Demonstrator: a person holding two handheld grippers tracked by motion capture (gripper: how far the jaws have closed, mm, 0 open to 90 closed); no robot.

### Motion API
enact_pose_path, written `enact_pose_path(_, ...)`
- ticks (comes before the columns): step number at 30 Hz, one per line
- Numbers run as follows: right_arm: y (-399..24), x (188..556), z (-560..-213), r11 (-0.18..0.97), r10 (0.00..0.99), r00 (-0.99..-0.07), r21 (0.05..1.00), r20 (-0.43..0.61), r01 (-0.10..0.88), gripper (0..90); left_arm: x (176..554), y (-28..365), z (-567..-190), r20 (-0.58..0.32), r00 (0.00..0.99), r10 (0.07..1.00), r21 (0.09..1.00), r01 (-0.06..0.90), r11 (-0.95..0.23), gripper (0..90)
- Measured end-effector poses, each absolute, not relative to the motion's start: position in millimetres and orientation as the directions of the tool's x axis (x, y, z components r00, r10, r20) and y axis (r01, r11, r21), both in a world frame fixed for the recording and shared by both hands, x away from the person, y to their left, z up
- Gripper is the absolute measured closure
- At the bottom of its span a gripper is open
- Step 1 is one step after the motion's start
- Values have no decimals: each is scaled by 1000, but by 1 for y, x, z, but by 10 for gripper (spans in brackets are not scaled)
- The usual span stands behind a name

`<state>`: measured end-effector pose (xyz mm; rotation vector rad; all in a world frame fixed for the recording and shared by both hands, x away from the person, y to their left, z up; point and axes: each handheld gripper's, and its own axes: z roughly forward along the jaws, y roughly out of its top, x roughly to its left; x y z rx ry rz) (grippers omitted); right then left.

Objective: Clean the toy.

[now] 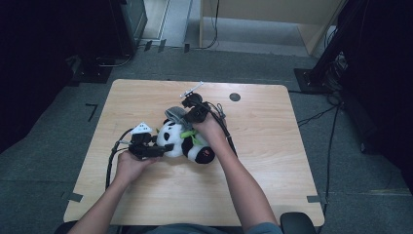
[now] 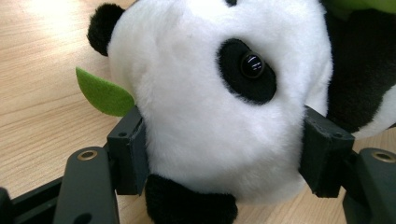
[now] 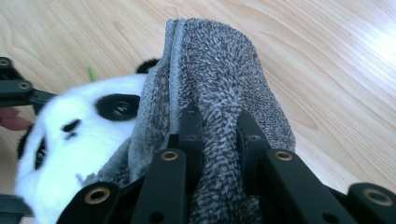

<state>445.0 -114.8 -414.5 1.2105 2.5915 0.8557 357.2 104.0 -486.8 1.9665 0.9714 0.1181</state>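
Fluffy black-and-white plush panda (image 1: 182, 141) (green leaf (image 2: 102, 94) at its head)

Left tool (image 1: 163, 150) lies level, jaws pressing on both sides of the panda (image 2: 210, 107); right tool (image 1: 187, 114) points away, clamped on cloth (image 3: 219, 107).

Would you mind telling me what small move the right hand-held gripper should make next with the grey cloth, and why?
Probably lower the grey cloth a little further onto the panda's head. The right hand-held gripper is shut on a fold of it, and the cloth's edge already lies against the head, while the left hand-held gripper brackets the head from both sides on the table, seemingly steadying it.
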Motion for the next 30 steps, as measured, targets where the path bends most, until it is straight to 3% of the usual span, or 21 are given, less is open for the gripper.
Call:
enact_pose_path(10,-126,451,-413,520,776,-630,536,28,665,774,356,103,-487,-279,692,666,768,577,-278,307)
enact_pose_path(22,-179,453,-387,419,838,-545,608,28,674,780,356,105,-489,-278,701,657,773,569,-280,293)
enact_pose_path(30,-173,442,-355,403,808,-588,689,41,602,778,356,105,-490,-276,701,658,774,568,-279,286)
